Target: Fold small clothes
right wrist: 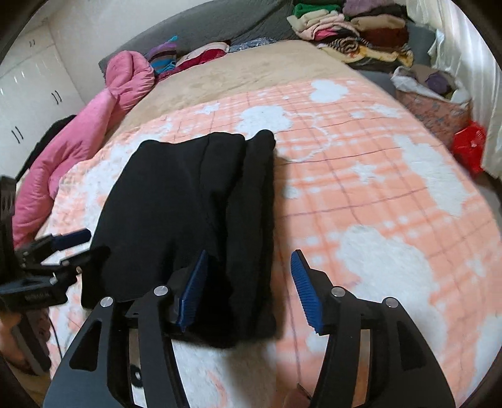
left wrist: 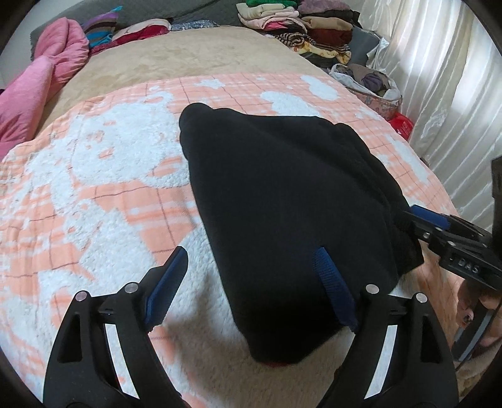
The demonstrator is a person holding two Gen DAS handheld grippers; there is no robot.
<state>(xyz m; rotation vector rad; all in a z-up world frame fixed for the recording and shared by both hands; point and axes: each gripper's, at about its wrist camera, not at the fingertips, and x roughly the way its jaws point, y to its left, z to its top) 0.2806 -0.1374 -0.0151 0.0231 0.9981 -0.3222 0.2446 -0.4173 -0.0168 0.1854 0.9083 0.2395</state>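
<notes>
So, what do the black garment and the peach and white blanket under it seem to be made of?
The black garment looks like soft matte knit or fleece: no shine, thick rounded folded edges; the exact fibre cannot be told. The blanket looks like plush, fluffy synthetic pile, perhaps sherpa or coral fleece: its white patches show a curly, nubby nap.

The folded garment [left wrist: 282, 194] is plain black, and it lies on a blanket [left wrist: 94, 194] checked in peach-orange with thin darker grid lines and fuzzy white cartoon shapes. Beyond that, the bedspread [left wrist: 200, 53] is plain tan, a quilted jacket [right wrist: 94, 125] at the side is bright pink, and the stacked clothes [right wrist: 354, 25] mix green, cream, pink, maroon and black-and-white stripes. Both the left gripper [left wrist: 251, 276] and the right gripper [right wrist: 248, 282] are black with ribbed blue pads [right wrist: 306, 290].
</notes>
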